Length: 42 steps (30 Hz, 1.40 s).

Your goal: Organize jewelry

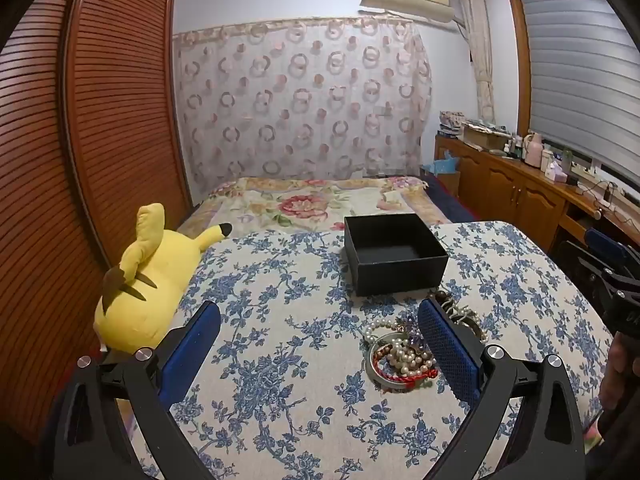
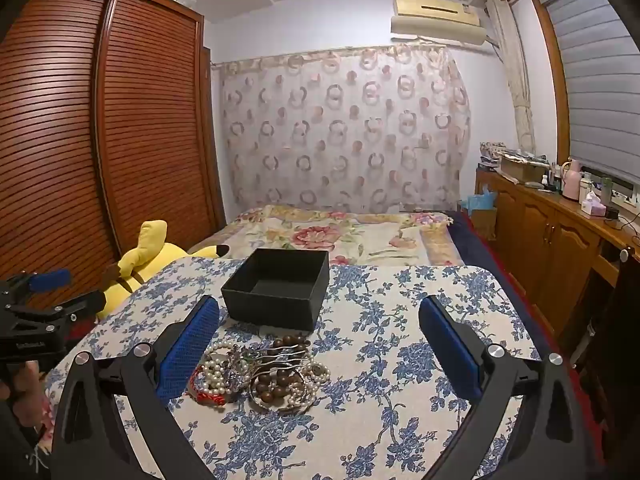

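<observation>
Your left gripper [image 1: 320,332] hangs above the table with its blue-padded fingers [image 1: 192,350] spread wide and nothing between them but the blue-flowered tablecloth [image 1: 280,380]. Your right gripper [image 2: 320,332] is the same: fingers wide apart, nothing clamped. The jewelry pile [image 2: 260,372] lies on the cloth near the table's front, a tangle of pearl strands [image 2: 218,370], brown wooden beads [image 2: 276,382], a red cord bracelet [image 2: 206,394] and a silver bangle [image 2: 280,404]. In the right wrist view the pile sits low between the fingers, close against the left one; in the left wrist view it [image 1: 404,354] lies partly behind that gripper's right finger. The black box [image 2: 276,288] stands open and empty just behind the pile, apart from it, with its lid nowhere in sight. A yellow plush toy [image 1: 148,280] lies on the bed [image 1: 320,200] at the table's left edge, beside the slatted wooden wardrobe [image 1: 100,120]. Each view also catches the other gripper at its margin, held off the side of the table.
</observation>
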Each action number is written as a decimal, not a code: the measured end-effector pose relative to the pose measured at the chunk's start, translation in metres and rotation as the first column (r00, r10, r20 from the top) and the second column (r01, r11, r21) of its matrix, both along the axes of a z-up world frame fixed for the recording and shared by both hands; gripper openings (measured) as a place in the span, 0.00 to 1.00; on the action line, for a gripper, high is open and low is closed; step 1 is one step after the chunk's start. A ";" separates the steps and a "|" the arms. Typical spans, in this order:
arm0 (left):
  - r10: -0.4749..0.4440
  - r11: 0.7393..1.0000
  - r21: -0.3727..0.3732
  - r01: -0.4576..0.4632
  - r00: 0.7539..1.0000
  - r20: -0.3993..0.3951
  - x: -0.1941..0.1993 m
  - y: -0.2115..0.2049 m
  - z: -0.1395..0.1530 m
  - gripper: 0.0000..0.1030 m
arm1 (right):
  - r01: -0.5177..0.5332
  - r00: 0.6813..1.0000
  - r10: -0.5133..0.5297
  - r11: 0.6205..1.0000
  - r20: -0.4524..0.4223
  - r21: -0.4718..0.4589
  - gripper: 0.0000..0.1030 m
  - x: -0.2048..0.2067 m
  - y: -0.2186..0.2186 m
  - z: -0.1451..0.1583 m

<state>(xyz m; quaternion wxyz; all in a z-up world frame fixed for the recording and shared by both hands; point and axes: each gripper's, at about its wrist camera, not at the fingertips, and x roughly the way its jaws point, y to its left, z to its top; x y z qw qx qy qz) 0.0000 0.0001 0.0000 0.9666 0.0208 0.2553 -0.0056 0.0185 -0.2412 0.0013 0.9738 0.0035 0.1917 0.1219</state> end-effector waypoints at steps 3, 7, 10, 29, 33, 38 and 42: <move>-0.002 1.000 0.000 0.002 1.000 -0.002 0.000 0.000 0.000 0.93 | 0.003 1.000 -0.003 1.000 0.002 0.000 0.98 0.000 0.000 -0.001; 0.000 1.000 -0.001 0.000 1.000 0.001 0.000 0.000 0.000 0.93 | 0.009 1.000 -0.009 1.000 0.002 -0.002 0.98 0.000 0.000 -0.001; -0.001 1.000 0.002 0.001 1.000 0.004 0.000 0.000 0.000 0.93 | 0.011 1.000 -0.011 1.000 0.002 -0.001 0.98 0.000 0.001 -0.008; -0.003 1.000 0.004 0.003 1.000 0.014 -0.007 -0.007 0.012 0.93 | 0.006 1.000 -0.006 1.000 -0.007 0.003 0.98 0.002 -0.001 -0.006; -0.003 1.000 0.005 0.003 1.000 0.015 -0.007 -0.007 0.012 0.93 | 0.007 1.000 -0.007 1.000 -0.007 0.003 0.98 0.002 -0.001 -0.005; -0.004 1.000 0.005 0.004 1.000 0.017 -0.008 -0.007 0.012 0.93 | 0.007 1.000 -0.007 1.000 -0.007 0.003 0.98 0.002 -0.001 -0.005; -0.004 1.000 0.005 0.004 1.000 0.017 -0.008 -0.007 0.012 0.93 | 0.007 1.000 -0.007 1.000 -0.007 0.003 0.98 0.002 -0.001 -0.005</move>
